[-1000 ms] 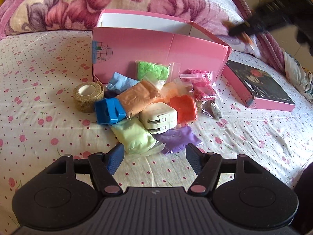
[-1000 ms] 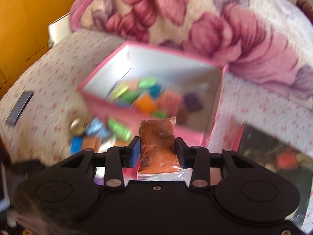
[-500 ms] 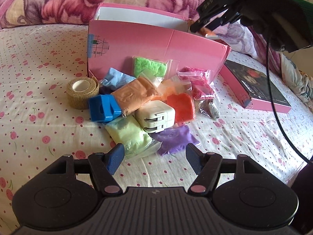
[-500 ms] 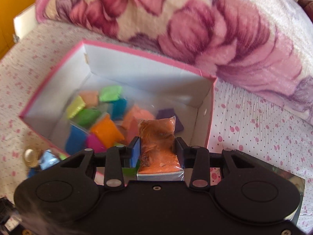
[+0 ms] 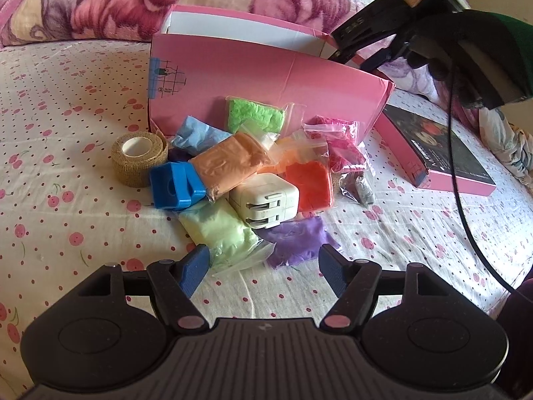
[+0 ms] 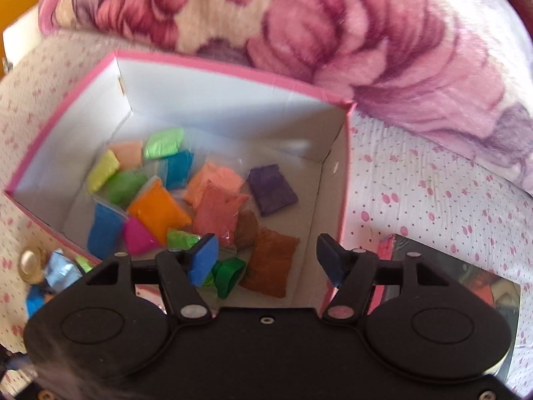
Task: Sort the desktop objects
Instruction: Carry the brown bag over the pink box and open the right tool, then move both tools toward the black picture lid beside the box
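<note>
A pink box stands on the bed; in the right wrist view its white inside holds several coloured clay bags. A dark orange bag lies on the box floor under my right gripper, which is open and empty above the box. In the left wrist view a pile lies in front of the box: a white charger, a blue block, a peach bag, a pale green bag, a purple bag. My left gripper is open just short of the pile.
A tan tape roll stands left of the pile. A pink-edged book lies right of the box. A flowered blanket rises behind the box. The bed sheet is white with cherries.
My right gripper carried the dark orange bag over the box, then opened; the bag now lies inside. My left gripper edged closer to the pile.
</note>
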Available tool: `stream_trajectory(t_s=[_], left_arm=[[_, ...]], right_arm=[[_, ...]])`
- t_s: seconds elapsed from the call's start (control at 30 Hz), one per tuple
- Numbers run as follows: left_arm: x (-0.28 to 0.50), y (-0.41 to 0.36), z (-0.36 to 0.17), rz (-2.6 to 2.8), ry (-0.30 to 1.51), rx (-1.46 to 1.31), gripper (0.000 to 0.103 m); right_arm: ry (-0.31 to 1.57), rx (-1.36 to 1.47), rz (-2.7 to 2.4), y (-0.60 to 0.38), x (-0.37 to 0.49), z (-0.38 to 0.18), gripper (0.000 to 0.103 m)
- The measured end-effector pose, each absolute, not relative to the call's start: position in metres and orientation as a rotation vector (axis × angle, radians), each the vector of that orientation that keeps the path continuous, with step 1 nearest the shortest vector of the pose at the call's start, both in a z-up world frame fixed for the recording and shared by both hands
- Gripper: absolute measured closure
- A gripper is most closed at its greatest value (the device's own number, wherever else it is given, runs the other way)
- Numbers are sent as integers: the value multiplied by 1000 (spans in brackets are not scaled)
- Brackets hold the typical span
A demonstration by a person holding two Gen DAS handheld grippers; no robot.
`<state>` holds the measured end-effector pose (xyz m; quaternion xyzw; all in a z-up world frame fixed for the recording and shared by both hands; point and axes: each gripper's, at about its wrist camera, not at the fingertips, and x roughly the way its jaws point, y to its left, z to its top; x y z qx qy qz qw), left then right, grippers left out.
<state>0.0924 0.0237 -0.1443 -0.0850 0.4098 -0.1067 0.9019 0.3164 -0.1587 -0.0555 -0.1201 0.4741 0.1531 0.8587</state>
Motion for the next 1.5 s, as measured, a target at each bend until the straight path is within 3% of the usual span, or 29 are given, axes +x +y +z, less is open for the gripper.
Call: stream_trajectory(t_s=[0.1,0.33,0.53,0.7,1.2,1.5], left_arm=[[91,24,-143,-215,845,-176,27],[88,23,-142,-193,840,-161,21],[80,16,-139,-191,826,-138,8],[77,8,-122,-226,814,-181,0],[124,-81,-87,-400,819,-263,0],[170,-124,-102,-411,848,-329,0]], right_arm=[[947,-234,299,-164,299,-42,20],[872,-229,212,-179,259,-17,14],[834,-210,171,-198,232,-3,8],[821,-205,145,-222,214,2,5],[863,-14,-7,-386,186,-22,3],[885,154,-75,-479,180,-57,3]])
